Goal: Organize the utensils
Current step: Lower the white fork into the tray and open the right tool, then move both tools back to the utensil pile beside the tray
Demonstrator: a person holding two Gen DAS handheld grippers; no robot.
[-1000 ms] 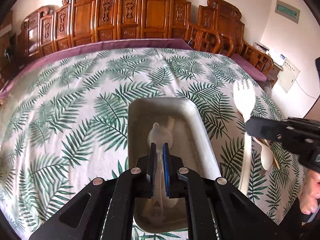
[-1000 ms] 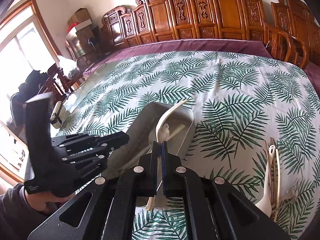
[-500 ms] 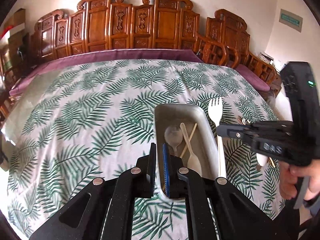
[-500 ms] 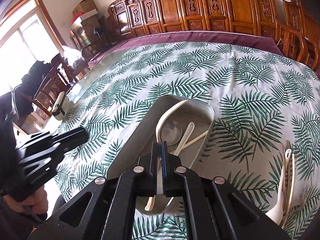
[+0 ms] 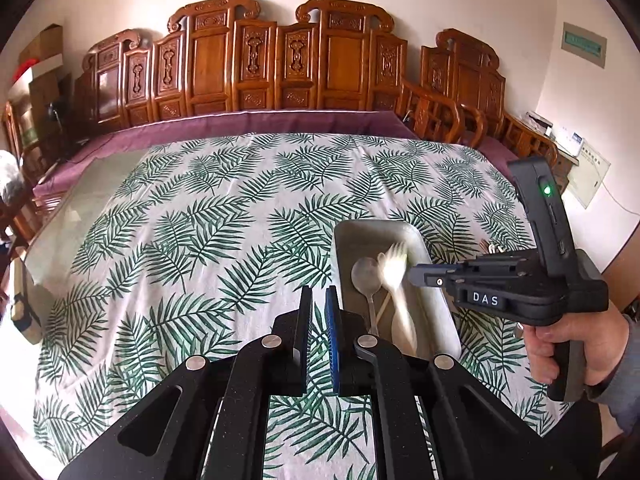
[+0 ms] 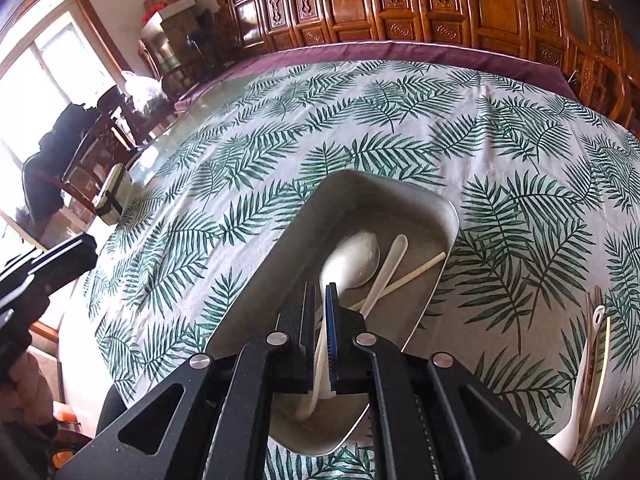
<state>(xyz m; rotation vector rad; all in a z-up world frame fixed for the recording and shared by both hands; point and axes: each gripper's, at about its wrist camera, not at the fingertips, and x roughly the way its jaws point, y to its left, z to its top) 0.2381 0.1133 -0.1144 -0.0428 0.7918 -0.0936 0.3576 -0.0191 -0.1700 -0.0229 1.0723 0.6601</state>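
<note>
Left wrist view: the left gripper point(image 5: 317, 322) hangs clenched on nothing above the palm-leaf cloth of the counter point(image 5: 192, 240). Just to its right lies the metal tray point(image 5: 444, 308), holding a metal spoon point(image 5: 366, 276) and a blurred white plastic fork point(image 5: 394, 276). The right gripper point(image 5: 416, 272) reaches over the tray's right rim, carried by a hand point(image 5: 576, 348)

Right wrist view: the right gripper point(image 6: 320, 320) is over the tray point(image 6: 280, 256), its jaws opening, the white fork's handle point(image 6: 320, 364) between them. Ahead in the tray lie the spoon point(image 6: 356, 258), a white spoon point(image 6: 386, 270) and a chopstick point(image 6: 416, 274). Far right on the cloth waits a loose utensil pile point(image 6: 588, 364)
</note>
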